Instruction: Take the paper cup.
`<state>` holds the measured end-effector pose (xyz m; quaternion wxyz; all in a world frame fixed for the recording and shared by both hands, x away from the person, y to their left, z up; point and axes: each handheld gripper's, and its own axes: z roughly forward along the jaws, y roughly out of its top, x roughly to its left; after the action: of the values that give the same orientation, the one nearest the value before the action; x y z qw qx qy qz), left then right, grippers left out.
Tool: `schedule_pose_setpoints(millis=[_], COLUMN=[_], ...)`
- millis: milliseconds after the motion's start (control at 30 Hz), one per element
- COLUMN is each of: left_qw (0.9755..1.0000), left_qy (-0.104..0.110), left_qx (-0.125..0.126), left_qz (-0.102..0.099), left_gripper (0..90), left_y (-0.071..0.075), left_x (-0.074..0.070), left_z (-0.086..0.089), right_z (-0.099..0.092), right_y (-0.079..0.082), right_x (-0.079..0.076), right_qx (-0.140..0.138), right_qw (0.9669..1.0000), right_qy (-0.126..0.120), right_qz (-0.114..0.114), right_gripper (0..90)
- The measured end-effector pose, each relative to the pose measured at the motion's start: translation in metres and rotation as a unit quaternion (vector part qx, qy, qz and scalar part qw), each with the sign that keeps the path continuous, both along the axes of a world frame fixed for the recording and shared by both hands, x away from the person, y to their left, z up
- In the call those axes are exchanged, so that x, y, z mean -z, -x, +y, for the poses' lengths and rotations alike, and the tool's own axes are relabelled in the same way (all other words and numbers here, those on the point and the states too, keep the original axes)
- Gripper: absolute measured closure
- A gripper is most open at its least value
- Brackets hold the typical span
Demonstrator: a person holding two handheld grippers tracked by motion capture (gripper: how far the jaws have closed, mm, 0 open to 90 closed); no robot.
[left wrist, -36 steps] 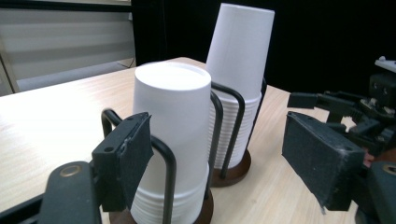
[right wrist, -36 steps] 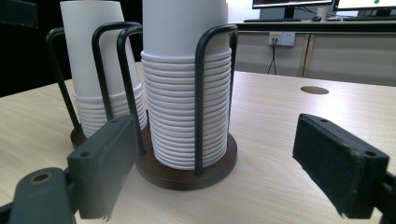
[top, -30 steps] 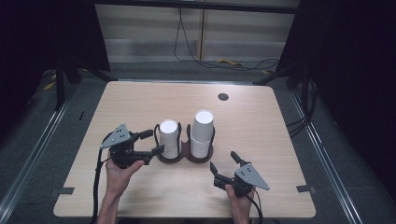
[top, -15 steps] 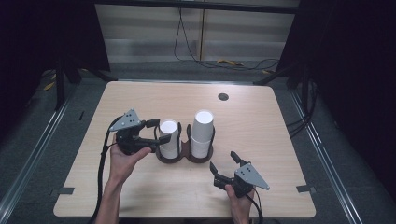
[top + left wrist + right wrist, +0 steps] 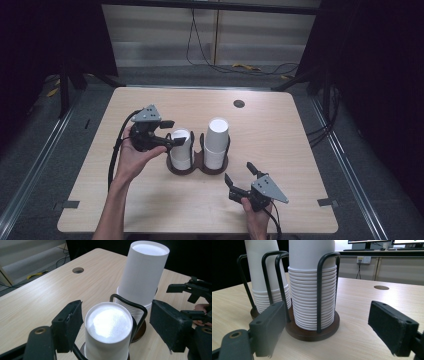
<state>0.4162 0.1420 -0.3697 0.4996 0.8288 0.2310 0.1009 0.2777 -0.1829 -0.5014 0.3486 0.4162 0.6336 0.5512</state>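
Over the last second the left tool [image 5: 169,133] has travelled from left of centre up to the shorter cup stack [image 5: 180,149], jaws spread around its top, seemingly ready to pinch. The right tool [image 5: 241,177], spread, waits lower right on the counter [image 5: 290,130].

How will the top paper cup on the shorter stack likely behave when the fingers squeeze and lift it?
The top paper cup is thin white paper, so probably light and easily crushed. Nested on the stack inside the wire holder, it may drag the cup beneath along.
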Motion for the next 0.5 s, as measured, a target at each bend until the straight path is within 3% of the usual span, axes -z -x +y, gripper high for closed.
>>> schedule_pose_setpoints(millis=[133, 500], left_qw=[0.9992, 0.9957], left_qy=[-0.039, -0.087], left_qx=[0.005, 0.015], left_qz=[0.01, 0.029], left_gripper=[26.0, 25.8], left_y=[-0.006, -0.011], left_x=[-0.003, -0.008], left_z=[-0.003, -0.011], right_z=[0.0, 0.0], right_y=[0.0, 0.0], right_x=[0.0, 0.0], right_qx=[0.0, 0.001], right_qw=[1.0, 1.0], right_qy=[0.0, -0.001], right_qz=[0.0, 0.001], right_gripper=[14.4, 14.5])
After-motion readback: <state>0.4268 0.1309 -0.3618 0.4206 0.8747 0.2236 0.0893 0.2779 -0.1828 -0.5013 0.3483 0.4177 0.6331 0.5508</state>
